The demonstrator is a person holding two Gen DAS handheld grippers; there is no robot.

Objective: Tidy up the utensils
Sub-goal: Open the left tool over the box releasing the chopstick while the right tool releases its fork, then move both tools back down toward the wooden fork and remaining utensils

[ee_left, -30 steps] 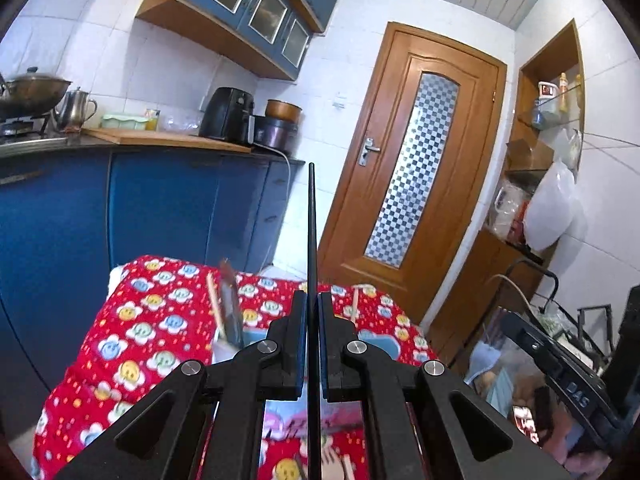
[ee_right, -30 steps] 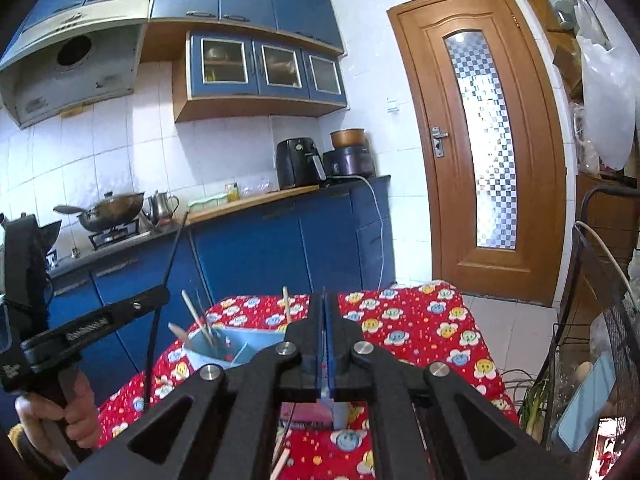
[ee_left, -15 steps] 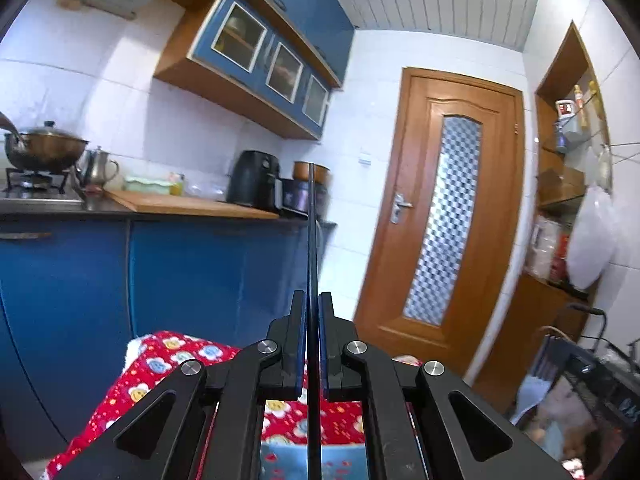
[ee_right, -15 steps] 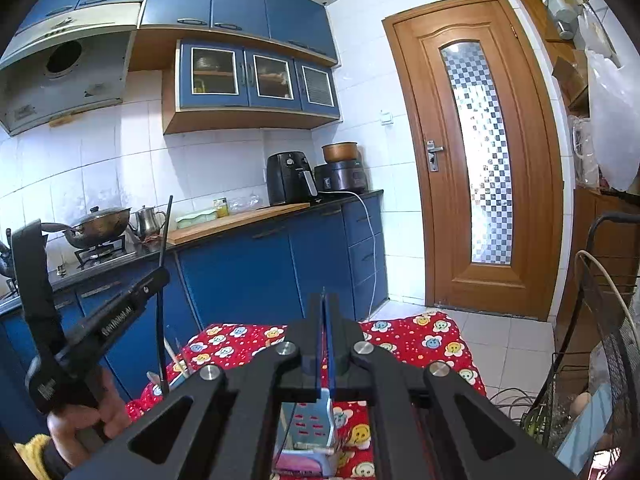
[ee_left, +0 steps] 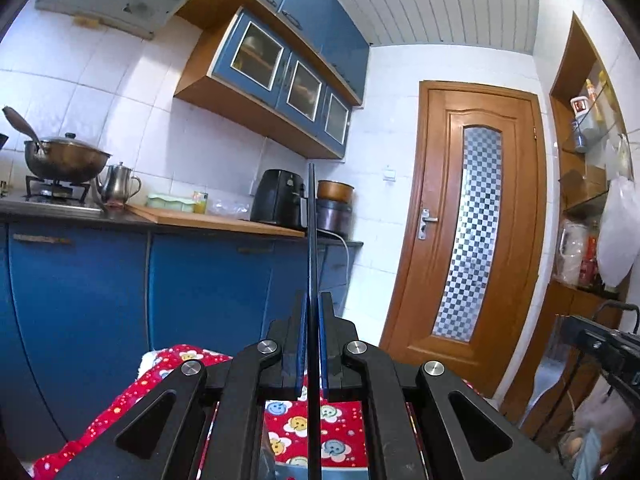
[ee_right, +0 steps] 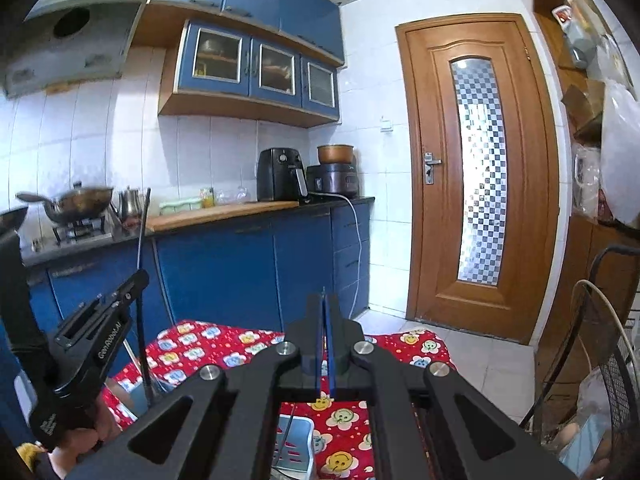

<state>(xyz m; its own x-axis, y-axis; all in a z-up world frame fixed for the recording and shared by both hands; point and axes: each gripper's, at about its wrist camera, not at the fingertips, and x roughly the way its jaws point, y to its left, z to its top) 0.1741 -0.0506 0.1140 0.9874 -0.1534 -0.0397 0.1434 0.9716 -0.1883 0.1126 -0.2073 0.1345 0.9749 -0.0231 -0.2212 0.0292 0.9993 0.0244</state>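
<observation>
In the left wrist view the red patterned cloth (ee_left: 312,420) has sunk to the bottom edge since a second ago, and cabinets and ceiling fill the frame; open air lies ahead toward the wooden door (ee_left: 476,224). The left gripper (ee_left: 312,344) is clamped on a thin black chopstick (ee_left: 312,240) standing upright. In the right wrist view the cloth has dropped likewise; the right gripper (ee_right: 324,344) is closed with nothing visible between its pads, above a pale utensil holder (ee_right: 296,444) at the table's near edge.

Thin black chopstick (ee_left: 311,264) upright, pinched between left claw (ee_left: 312,354) pads.
</observation>
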